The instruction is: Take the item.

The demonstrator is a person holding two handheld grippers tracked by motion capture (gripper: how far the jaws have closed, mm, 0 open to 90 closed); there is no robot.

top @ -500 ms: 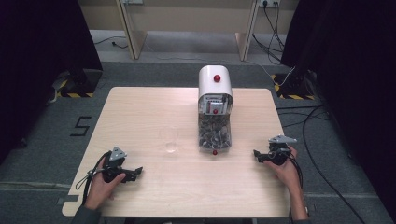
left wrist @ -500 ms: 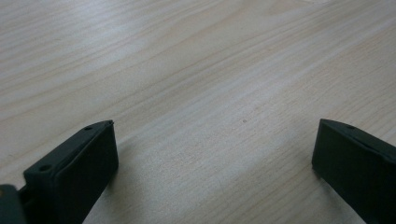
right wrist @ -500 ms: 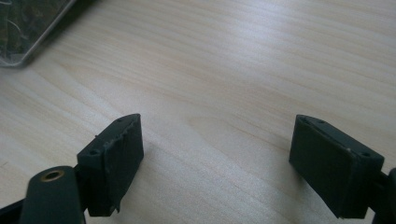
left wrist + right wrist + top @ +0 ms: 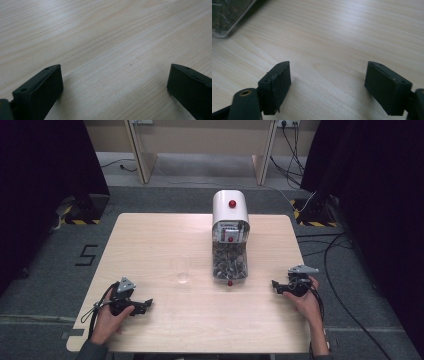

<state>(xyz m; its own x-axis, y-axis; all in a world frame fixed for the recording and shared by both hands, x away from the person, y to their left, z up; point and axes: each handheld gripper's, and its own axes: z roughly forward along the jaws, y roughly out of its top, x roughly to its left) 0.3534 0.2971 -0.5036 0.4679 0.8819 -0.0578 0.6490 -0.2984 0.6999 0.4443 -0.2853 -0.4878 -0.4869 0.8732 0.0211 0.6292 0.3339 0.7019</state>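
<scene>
A small clear cup [image 4: 184, 271] stands upright on the table [image 4: 150, 245], a bit left of the middle and just beside the dispenser [image 4: 230, 240]. Its open mouth points straight up, so its long way runs up and down. It looks thin and light, maybe plastic, so I think it will be easy to lift but also easy to tip over or squash. It may be slippery too. A good place to take hold would be on the sides, about halfway up, with a soft squeeze. The dispenser has a white top with a red knob, and its clear box is full of small dark bits. The left tongs [image 4: 145, 304] rest low near the front left of the table, wide open with nothing in them. The right tongs [image 4: 276, 286] sit near the front right, also wide open and holding nothing. Both are well apart from the cup.
</scene>
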